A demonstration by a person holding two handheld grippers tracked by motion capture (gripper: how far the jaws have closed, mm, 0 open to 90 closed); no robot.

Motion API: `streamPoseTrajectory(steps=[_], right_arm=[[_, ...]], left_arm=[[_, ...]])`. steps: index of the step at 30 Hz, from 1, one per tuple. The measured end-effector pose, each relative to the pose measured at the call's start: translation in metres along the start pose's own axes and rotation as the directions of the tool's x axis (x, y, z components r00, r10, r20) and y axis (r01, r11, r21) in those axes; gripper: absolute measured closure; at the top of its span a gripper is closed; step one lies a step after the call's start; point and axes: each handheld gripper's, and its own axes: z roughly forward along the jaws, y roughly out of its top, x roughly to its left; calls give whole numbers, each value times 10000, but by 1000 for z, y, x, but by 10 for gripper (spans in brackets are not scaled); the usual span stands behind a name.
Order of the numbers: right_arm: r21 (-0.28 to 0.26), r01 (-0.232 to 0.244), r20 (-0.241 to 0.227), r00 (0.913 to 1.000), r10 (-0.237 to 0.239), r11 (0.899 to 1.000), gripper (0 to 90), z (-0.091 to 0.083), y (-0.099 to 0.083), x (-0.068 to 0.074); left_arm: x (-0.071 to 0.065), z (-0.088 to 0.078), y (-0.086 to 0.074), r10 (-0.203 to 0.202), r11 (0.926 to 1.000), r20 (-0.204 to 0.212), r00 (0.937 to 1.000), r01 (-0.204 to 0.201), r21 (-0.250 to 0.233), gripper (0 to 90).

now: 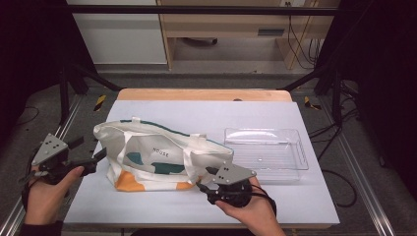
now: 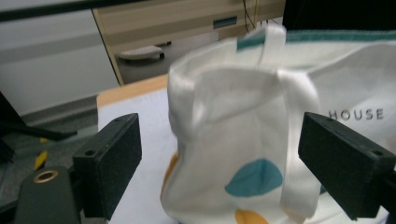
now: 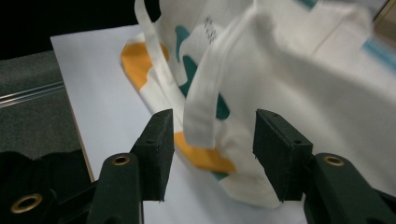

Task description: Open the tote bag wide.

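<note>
A white-topped table (image 1: 206, 115) stands before a wooden cabinet. At its seven o'clock the left gripper (image 1: 98, 156) gapes wide, just off the tote bag's (image 1: 162, 155) end. At five o'clock the right gripper (image 1: 202, 186) stands half-open around a strap (image 3: 205, 107), not pinching. They look set to grasp the bag; next, both must close on cloth. The high view alone shows the clear tray (image 1: 268, 150) at three o'clock.

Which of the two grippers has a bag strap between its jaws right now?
The right gripper: a white strap of the tote bag hangs between its open jaws. The left gripper faces the bag's end, jaws wide, not pressing on it.
</note>
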Motion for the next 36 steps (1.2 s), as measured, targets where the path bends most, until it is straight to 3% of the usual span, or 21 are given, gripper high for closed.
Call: streamPoseTrajectory(steps=[2,3,6,7,8,9,11,13,18,20,23,24,25,26,28,29,33,36], right_arm=[[-48,43,15,10000,-43,10000,505,-1,5,-1],[-40,149,150,9998,-149,9999,520,-1,22,-2],[-17,259,208,9994,-259,9997,543,1,35,-3],[75,379,301,9988,-381,9993,548,8,52,-5],[75,379,301,9988,-381,9993,548,8,52,-5],[142,329,312,9990,-333,9994,548,17,67,-8],[245,237,123,9996,-240,9994,554,28,78,-13],[482,168,42,9998,-171,9987,560,42,88,-19],[1434,-67,141,9999,47,9896,605,77,99,-31],[1574,-108,152,9998,85,9875,619,81,99,-32],[2478,125,80,9999,-150,9687,709,94,97,-32],[2604,205,23,9998,-218,9653,765,96,96,-32],[2422,398,-191,9992,-362,9694,846,95,94,-29],[2330,349,-211,9993,-308,9718,867,94,94,-28],[2044,477,-362,9985,-411,9777,879,88,93,-24],[1926,576,-449,9977,-498,9796,879,85,93,-21],[1615,858,-637,9950,-763,9831,882,77,87,-9],[1457,801,-647,9954,-713,9861,882,75,80,-4]], left_arm=[[1,0,6,32,10000,75,10000,-32,-74,136],[2,2,16,59,9999,251,9997,-55,-148,145],[5,7,26,219,9998,442,9988,-218,-10,166],[6,10,32,313,9995,541,9980,-317,63,170],[7,12,36,447,9989,590,9973,-454,101,170],[10,18,44,656,9976,596,9961,-668,194,188],[11,22,49,731,9969,650,9952,-747,226,215],[14,32,59,1126,9923,808,9904,-1162,419,233],[20,50,72,1381,9864,1116,9841,-1468,745,269],[21,53,74,1478,9840,1189,9818,-1580,822,276],[20,58,78,1537,9823,1421,9778,-1668,853,289],[19,60,80,1730,9768,1507,9733,-1892,1006,290],[17,61,81,1908,9712,1660,9675,-2106,1113,307],[16,62,82,1994,9673,1736,9644,-2220,1227,316],[14,63,83,2067,9630,1796,9618,-2325,1365,328],[11,64,86,2248,9529,1963,9544,-2575,1605,333],[3,66,88,2421,9386,2302,9425,-2876,1904,352],[-1,69,86,2467,9301,2375,9395,-2984,2141,374]])
